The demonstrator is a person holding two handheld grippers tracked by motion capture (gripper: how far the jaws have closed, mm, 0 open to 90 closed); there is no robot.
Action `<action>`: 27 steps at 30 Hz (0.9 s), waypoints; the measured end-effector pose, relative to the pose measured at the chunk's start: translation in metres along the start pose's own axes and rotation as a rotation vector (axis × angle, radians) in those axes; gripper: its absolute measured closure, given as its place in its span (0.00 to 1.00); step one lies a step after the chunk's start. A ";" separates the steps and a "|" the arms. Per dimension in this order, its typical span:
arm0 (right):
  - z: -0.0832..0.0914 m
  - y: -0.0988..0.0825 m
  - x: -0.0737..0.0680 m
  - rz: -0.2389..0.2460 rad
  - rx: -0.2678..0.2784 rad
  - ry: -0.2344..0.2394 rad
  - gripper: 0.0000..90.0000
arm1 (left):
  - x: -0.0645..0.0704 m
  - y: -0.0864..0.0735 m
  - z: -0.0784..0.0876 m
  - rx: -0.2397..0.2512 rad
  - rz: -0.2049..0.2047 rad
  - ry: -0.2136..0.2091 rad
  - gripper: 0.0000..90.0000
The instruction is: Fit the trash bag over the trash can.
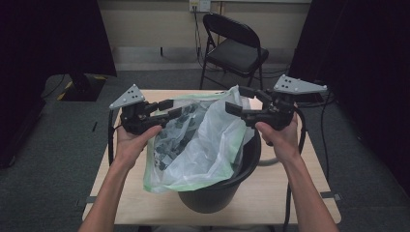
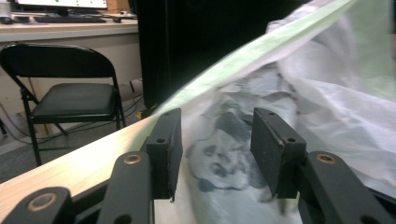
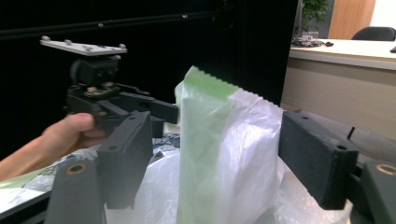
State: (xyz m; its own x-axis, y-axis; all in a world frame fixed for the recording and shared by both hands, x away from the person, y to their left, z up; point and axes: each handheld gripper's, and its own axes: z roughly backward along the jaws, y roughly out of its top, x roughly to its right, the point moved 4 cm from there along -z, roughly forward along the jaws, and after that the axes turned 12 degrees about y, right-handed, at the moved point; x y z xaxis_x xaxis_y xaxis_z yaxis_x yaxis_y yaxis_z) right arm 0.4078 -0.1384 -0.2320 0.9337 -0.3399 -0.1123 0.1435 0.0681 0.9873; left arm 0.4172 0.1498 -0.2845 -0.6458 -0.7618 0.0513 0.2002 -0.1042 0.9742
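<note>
Standing by, I saw the left gripper [image 1: 170, 108] w/ jaws apart astride the bag [image 1: 203, 145] rim over the bin [image 1: 212, 193], the right gripper [image 1: 238, 108] likewise open, holding nothing; best to pinch only the edge, then spread evenly.

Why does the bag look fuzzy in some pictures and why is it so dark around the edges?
Left gripper view: the white plastic bag sits so close that it smears. Right gripper view: the bag's green edge is sharp; the left hand-held gripper behind is soft. High view: dim room, black curtains at both sides.
</note>
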 end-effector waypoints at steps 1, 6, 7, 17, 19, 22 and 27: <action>-0.001 0.000 0.001 -0.004 -0.005 -0.005 0.30 | 0.002 0.000 0.002 -0.001 -0.005 -0.017 0.60; -0.009 -0.010 0.019 -0.041 -0.052 -0.073 0.71 | 0.002 -0.001 0.010 0.032 0.001 -0.051 0.59; -0.009 -0.011 0.021 -0.047 -0.053 -0.074 0.77 | -0.001 0.000 0.014 0.068 0.008 -0.058 0.59; 0.003 -0.033 0.049 -0.127 -0.057 -0.079 1.00 | -0.039 -0.022 0.004 0.008 0.114 0.056 0.47; 0.004 -0.036 0.052 -0.132 -0.064 -0.083 1.00 | -0.039 -0.028 -0.003 -0.005 0.157 0.012 0.56; 0.006 -0.043 0.059 -0.151 -0.078 -0.094 1.00 | -0.039 -0.033 -0.009 -0.025 0.166 -0.010 0.88; 0.010 -0.062 0.072 -0.201 -0.100 -0.108 1.00 | -0.034 -0.045 -0.015 -0.101 0.116 -0.019 1.00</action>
State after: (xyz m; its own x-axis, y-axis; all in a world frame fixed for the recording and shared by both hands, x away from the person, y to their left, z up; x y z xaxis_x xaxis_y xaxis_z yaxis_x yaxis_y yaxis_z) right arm 0.4631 -0.1765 -0.2998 0.8435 -0.4541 -0.2869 0.3594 0.0802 0.9297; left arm 0.4409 0.1709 -0.3333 -0.6279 -0.7600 0.1677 0.3468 -0.0802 0.9345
